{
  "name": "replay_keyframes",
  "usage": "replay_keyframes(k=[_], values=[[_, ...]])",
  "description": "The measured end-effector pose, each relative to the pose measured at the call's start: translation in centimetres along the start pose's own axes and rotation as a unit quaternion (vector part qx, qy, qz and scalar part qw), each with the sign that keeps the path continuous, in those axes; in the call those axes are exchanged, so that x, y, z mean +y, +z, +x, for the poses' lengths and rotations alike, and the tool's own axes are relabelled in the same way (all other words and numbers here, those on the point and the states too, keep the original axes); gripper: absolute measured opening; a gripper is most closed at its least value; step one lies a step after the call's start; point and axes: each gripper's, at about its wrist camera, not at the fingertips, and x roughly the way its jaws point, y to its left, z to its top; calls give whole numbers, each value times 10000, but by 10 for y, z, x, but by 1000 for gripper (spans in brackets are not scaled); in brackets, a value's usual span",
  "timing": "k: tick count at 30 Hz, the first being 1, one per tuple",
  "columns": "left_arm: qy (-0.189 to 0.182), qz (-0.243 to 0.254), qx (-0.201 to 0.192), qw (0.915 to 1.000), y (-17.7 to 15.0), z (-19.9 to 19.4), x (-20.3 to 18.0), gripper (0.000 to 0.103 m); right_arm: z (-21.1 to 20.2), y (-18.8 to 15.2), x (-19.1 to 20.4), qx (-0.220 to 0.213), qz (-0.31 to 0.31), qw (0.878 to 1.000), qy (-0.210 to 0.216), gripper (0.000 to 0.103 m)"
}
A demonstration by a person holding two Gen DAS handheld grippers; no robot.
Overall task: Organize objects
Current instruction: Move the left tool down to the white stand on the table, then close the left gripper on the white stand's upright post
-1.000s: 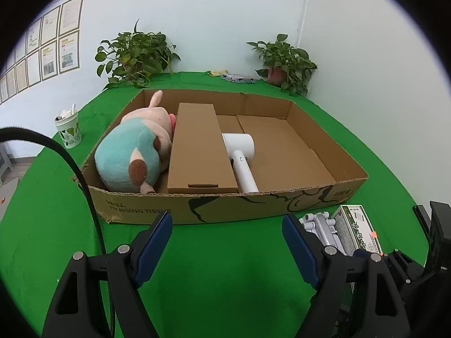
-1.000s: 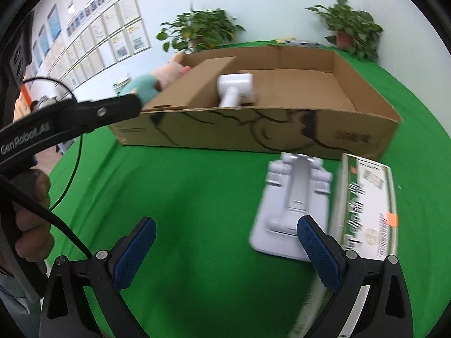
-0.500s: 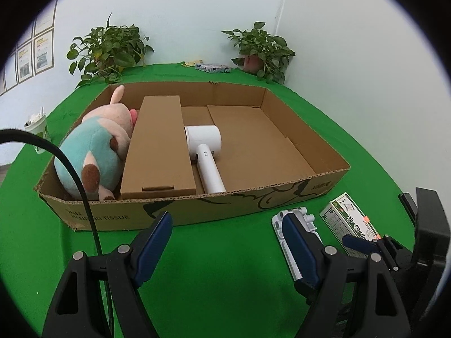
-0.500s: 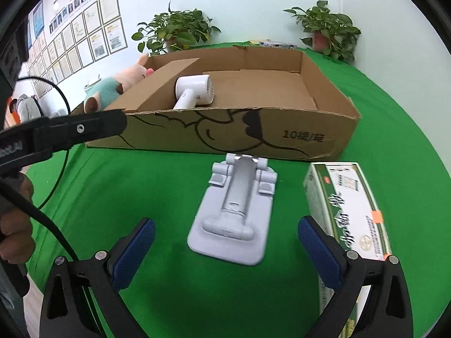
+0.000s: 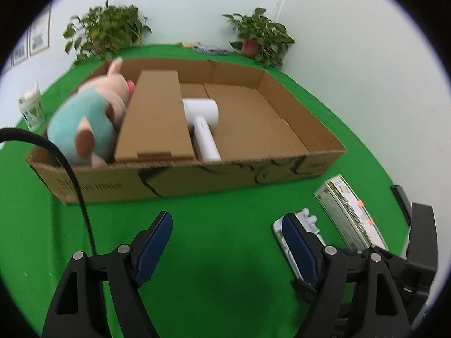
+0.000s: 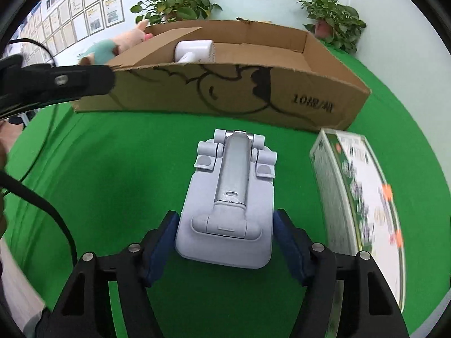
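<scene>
A folded light-grey phone stand [image 6: 231, 197] lies flat on the green table in front of the open cardboard box [image 6: 225, 84]. My right gripper [image 6: 227, 239] is open, its blue pads on either side of the stand's near end, close to its sides. My left gripper [image 5: 228, 242] is open and empty above the green table; the stand [image 5: 307, 222] shows just behind its right finger. The box [image 5: 197, 174] holds a plush pig [image 5: 93, 112], a long brown carton [image 5: 155, 121] and a white hair dryer [image 5: 203, 121].
A green-and-white carton [image 6: 360, 191] lies right of the stand, also in the left wrist view [image 5: 346, 211]. Potted plants [image 5: 259, 36] stand at the far table edge. A cup [image 5: 31, 109] sits left of the box. A black cable [image 5: 73, 180] hangs at left.
My right gripper moved forward and lower, so its fingers now straddle the phone stand and have narrowed around it. My left gripper shifted slightly; the view is a little blurred.
</scene>
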Motion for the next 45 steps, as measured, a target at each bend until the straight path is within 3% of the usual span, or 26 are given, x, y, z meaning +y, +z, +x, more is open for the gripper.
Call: replay_keyframes(k=[3,4,6,14,17,19,20,22,33,36,41,45], values=[[-701,-303,440,9961,-12,15,2,80,-18,-18,-3,9,217,9987,462,72],[-907,-385,626,9932,-15,22,2,80,-21,-19,-4,-48,294,9982,518,87],[-1164,-469,1028,9868,-21,38,-1,80,-29,-22,-5,-351,377,9974,505,100],[-1875,-567,1371,9710,-27,58,-16,79,-21,-14,6,-463,-18,9983,363,99],[-1970,-674,1335,9689,-28,61,-17,78,-19,-15,9,-380,-183,9991,81,87],[-2142,-795,1380,9637,-28,63,-16,78,-17,-15,10,-323,-201,9992,75,74],[-2187,-810,1389,9625,-29,64,-17,78,-16,-17,9,-279,-205,9994,74,72],[-2197,-799,1375,9625,-30,63,-19,78,-14,-18,10,-202,-177,9994,211,67],[-2334,-1007,1317,9581,-47,53,-18,75,-23,-22,19,-115,-78,9995,295,66],[-2259,-1102,1289,9593,-48,50,-14,69,-25,-21,15,-112,122,9988,459,65],[-2070,-1088,1333,9631,-49,51,-11,50,-27,-17,6,-123,424,9966,702,65],[-1984,-1104,1348,9645,-51,50,-11,44,-28,-17,-3,-131,621,9940,885,65]])
